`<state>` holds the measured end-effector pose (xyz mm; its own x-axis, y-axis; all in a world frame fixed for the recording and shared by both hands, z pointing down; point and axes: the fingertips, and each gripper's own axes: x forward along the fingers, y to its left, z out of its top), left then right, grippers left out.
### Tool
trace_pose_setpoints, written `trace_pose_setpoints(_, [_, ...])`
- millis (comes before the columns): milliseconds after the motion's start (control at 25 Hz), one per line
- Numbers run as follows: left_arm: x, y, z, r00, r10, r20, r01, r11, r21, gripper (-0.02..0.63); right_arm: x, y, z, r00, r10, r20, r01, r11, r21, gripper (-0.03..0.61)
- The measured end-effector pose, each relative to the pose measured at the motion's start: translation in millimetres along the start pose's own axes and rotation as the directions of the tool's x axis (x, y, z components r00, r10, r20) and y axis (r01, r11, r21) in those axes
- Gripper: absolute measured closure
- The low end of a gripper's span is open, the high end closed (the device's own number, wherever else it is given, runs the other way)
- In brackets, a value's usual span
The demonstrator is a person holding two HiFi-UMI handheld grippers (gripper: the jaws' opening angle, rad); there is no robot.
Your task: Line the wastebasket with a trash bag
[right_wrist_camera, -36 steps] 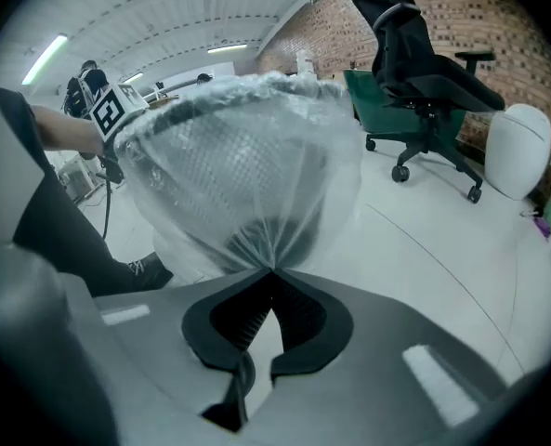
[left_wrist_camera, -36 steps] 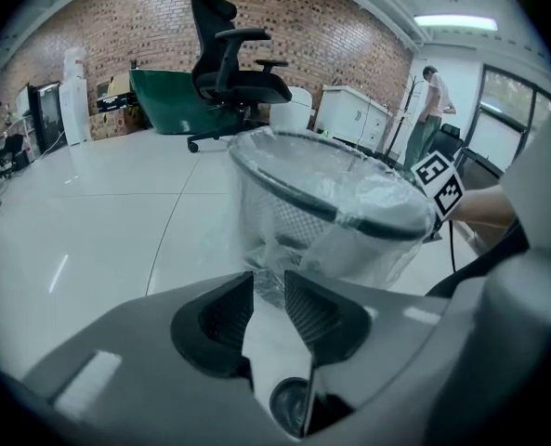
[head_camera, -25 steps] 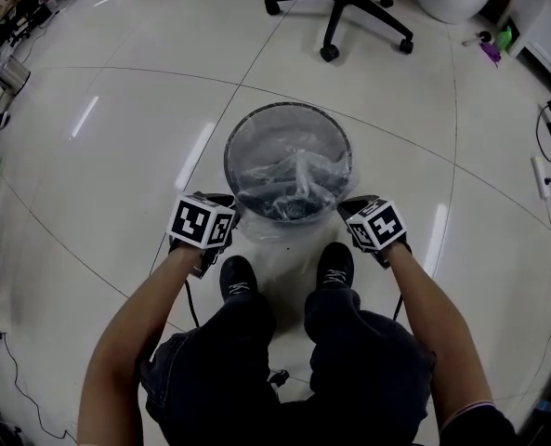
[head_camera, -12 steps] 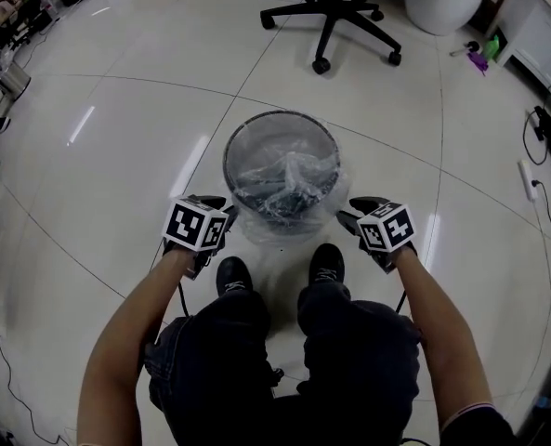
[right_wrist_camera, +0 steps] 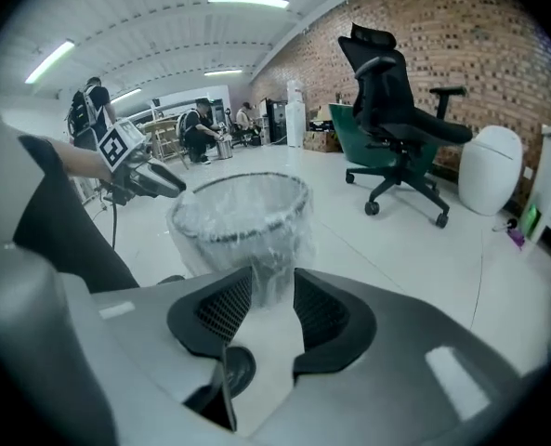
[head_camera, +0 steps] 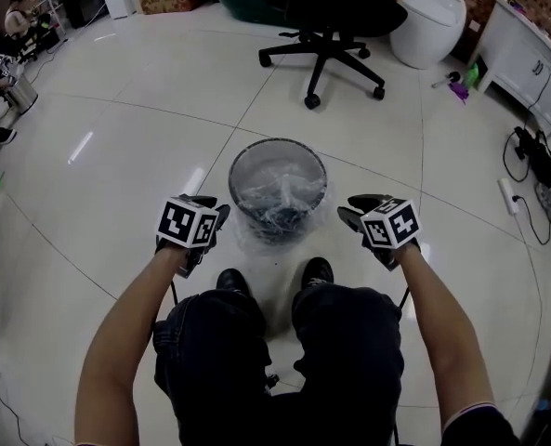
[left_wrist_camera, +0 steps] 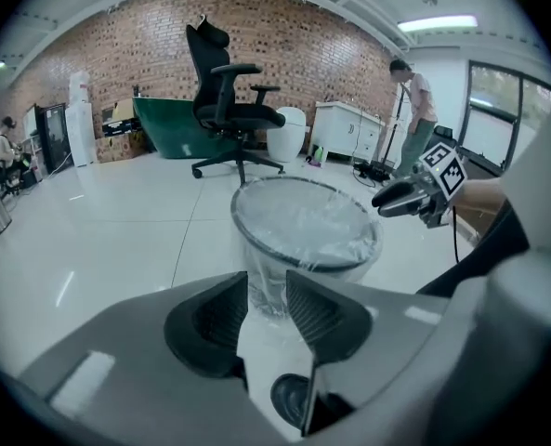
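The wire wastebasket (head_camera: 278, 189) stands on the floor in front of my feet, with a clear trash bag (head_camera: 256, 233) inside it and folded out over the rim. My left gripper (head_camera: 212, 210) hangs above and left of the rim. It is open with nothing between its pads, and its jaws have just been opening a little. My right gripper (head_camera: 354, 212) hangs to the right of the rim, also open and holding nothing. Its jaws have just opened wide and then eased in slightly. Each gripper view looks down between empty jaws at the lined wastebasket (left_wrist_camera: 303, 240) (right_wrist_camera: 242, 221).
A black office chair (head_camera: 326, 26) stands behind the basket and a white round bin (head_camera: 430, 12) at the back right. Cables and a power strip (head_camera: 509, 193) lie by the right wall. My shoes (head_camera: 317, 272) are just in front of the basket. People stand in the background (right_wrist_camera: 201, 128).
Both grippers have lifted up and away from the basket's rim. The head view has risen, so the basket looks smaller and farther away.
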<state>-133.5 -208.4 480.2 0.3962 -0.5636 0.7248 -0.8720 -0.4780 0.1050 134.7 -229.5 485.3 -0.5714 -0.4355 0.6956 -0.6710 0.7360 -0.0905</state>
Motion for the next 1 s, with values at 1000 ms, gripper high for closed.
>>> trace_pose_setpoints(1000, [4, 22, 109, 0.993, 0.072, 0.096, -0.081, 0.993, 0.091, 0.603, 97, 76, 149, 0.963, 0.266, -0.05, -0.271, 0.943, -0.195, 0.577])
